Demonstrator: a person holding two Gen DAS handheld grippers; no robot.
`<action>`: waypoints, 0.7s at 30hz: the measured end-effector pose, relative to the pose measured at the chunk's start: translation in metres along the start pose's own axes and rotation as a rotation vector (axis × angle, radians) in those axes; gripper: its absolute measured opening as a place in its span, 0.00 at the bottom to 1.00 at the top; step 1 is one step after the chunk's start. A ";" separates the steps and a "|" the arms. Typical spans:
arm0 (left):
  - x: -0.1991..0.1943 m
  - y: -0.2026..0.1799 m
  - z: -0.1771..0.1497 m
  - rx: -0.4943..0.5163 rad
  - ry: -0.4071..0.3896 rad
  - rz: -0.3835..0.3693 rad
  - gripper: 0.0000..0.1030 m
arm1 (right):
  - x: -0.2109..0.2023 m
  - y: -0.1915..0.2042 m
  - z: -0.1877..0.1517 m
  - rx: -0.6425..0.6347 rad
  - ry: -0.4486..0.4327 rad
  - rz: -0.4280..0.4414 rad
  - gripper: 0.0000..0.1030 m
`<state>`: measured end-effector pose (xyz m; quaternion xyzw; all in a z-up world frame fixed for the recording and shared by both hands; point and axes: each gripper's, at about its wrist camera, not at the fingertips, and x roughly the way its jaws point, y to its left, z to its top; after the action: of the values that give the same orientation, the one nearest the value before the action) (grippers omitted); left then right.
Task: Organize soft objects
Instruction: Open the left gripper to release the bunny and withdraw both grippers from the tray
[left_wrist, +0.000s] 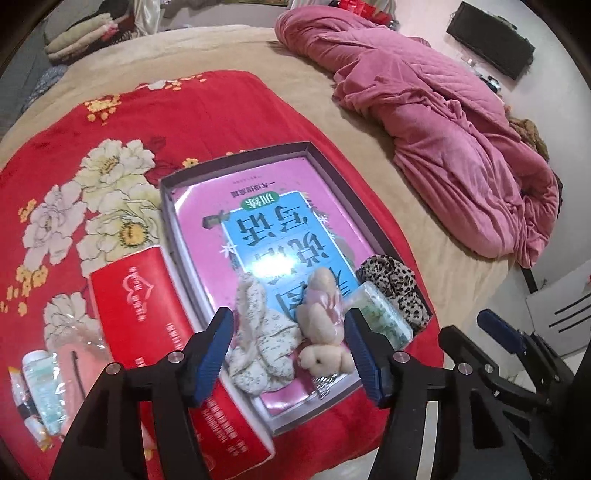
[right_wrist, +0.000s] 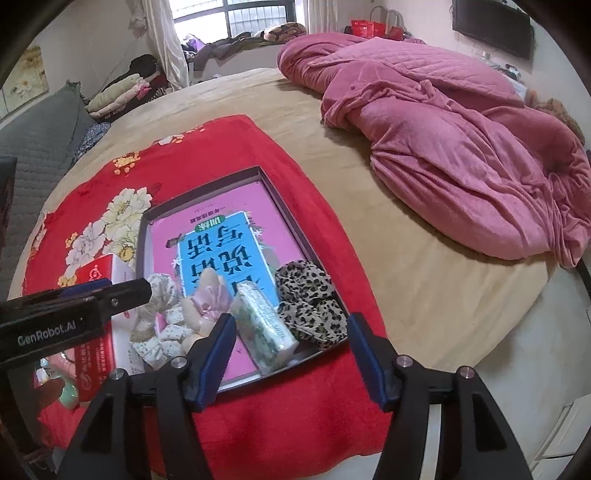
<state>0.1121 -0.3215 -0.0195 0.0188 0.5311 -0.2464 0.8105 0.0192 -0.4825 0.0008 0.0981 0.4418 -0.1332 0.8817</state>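
From the left wrist camera, the left gripper (left_wrist: 290, 354) hangs low over the near end of a shallow box tray (left_wrist: 236, 162) that lies on a red floral blanket (left_wrist: 110, 147). Its blue-padded fingers (left_wrist: 212, 358) are spread wide and hold nothing. Between them in this view lie a floral scrunchie (left_wrist: 260, 339) and a beige plush bear (left_wrist: 323, 321), both resting on the pink and blue book (left_wrist: 258, 229) that fills the tray floor. A green tissue pack (left_wrist: 384, 317) sits just right of the bear, and a leopard-print scrunchie (left_wrist: 395, 288) lies at the tray's right wall. A red box (left_wrist: 155, 314) lies along the tray's left wall. The far half of the tray is bare book cover. The right gripper (left_wrist: 498, 332) shows at the lower right edge, off the blanket.

From the right wrist camera, the right gripper (right_wrist: 291, 350) is held above the tray's (right_wrist: 199, 184) near right corner, fingers (right_wrist: 365, 354) wide apart and empty. The tissue pack (right_wrist: 264, 325) and the leopard-print scrunchie (right_wrist: 310, 306) lie between them in the picture. The left gripper (right_wrist: 110, 295) reaches in from the left, its tip over the floral scrunchie (right_wrist: 162, 321); the bear (right_wrist: 207, 302) is just beside it. Right of the blanket (right_wrist: 295, 406) the tan bed sheet (right_wrist: 424, 295) runs open to a heaped pink quilt (right_wrist: 461, 147).
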 end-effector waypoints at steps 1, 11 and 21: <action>-0.003 0.002 -0.002 -0.003 -0.005 0.003 0.62 | -0.002 0.001 0.000 0.002 -0.003 0.003 0.62; -0.060 0.018 -0.016 0.063 -0.160 0.085 0.62 | -0.019 0.017 0.004 0.009 -0.036 -0.006 0.63; -0.100 0.044 -0.033 0.071 -0.213 0.137 0.63 | -0.047 0.037 0.010 0.018 -0.102 0.001 0.72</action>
<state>0.0710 -0.2349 0.0431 0.0577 0.4306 -0.2098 0.8760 0.0117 -0.4437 0.0472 0.0994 0.3952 -0.1415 0.9022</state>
